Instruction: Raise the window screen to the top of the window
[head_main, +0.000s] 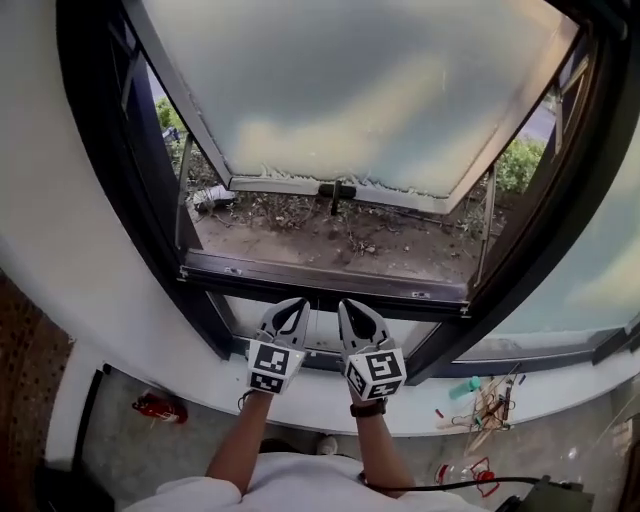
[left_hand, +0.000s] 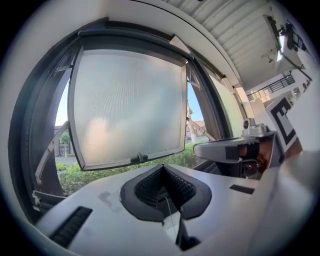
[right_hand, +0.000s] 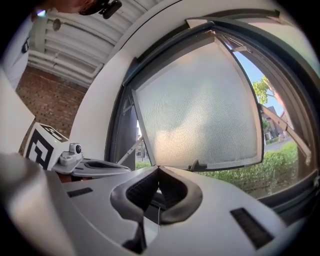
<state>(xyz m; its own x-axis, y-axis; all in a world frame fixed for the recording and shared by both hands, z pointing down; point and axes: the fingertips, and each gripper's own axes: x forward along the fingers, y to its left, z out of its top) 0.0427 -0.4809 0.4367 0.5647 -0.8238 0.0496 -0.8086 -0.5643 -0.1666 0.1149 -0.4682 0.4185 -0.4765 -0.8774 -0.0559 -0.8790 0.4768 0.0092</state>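
The left tool (left_hand: 162, 170) has its jaws pressed together with nothing between them. Ahead, the window screen (left_hand: 130, 107) tilts outward, a dark handle (left_hand: 139, 158) on its lower edge. The right tool (left_hand: 235, 150) sits alongside; a hedge (left_hand: 85, 175) lies beyond.

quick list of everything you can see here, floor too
pale translucent window panel: one, whitish, swung outward at top centre
black handle: one, black, middle of panel's lower edge
dark window frame: one, near-black, around the opening
white sill: one, white, below the frame
green bushes: several, green, outside
red object: one, red, floor lower left
small tools: loose pile, red and teal, floor lower right
left gripper: one, white and black, shut, before lower frame
right gripper: one, same colours, shut, beside it
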